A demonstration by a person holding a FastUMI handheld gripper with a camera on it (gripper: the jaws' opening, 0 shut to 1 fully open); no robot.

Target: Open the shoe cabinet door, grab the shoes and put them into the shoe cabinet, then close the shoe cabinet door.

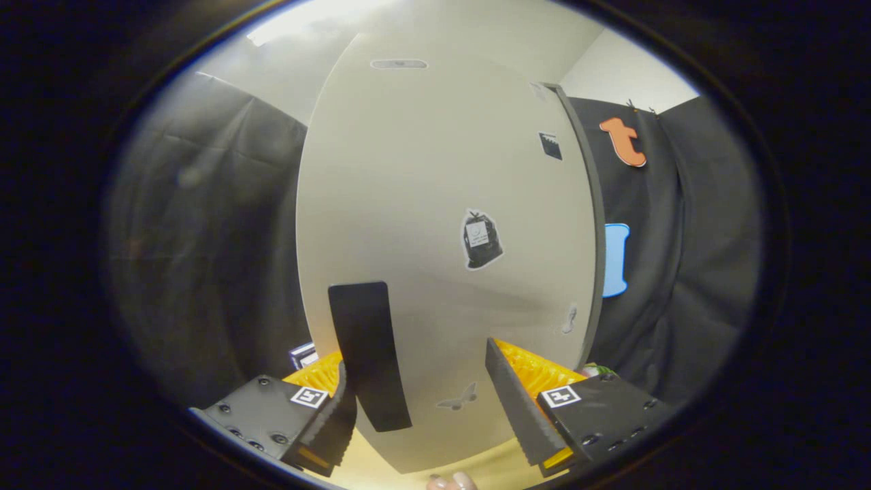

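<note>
Gripper view: cabinet door upright, long axis vertical; fingers apart beside handle.

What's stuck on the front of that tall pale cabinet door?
The cabinet door carries a black handle strip and a trash-bag sticker. The open claw flanks the strip. The door hides the cabinet's inside.

The shoe cabinet door is standing upright just ahead of the gripper, whose jaws are sitting apart with the door's handle between them, nearer the left one. The booth's cloth wall is hanging behind the door on both sides.
</note>
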